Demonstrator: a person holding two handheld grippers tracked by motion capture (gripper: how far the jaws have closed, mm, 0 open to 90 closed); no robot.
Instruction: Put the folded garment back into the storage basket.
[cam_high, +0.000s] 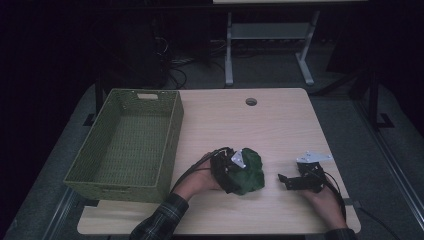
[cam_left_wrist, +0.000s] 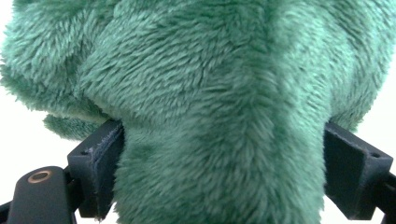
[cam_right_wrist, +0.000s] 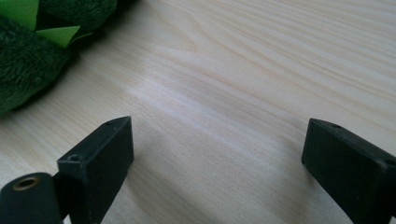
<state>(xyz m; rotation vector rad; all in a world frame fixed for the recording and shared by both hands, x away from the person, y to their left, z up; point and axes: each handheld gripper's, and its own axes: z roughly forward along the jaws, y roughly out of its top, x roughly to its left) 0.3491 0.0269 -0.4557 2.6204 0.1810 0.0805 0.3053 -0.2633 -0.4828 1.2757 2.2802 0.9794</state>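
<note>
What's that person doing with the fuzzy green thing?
A person at a wooden table holds a hand-held gripper in each hand. The left hand-held gripper has its jaws wide around a fuzzy green plush toy, which fills the space between them; whether they squeeze it is hard to tell. The right hand-held gripper is open over bare wood with nothing in it. A green woven basket sits to the left.
</note>
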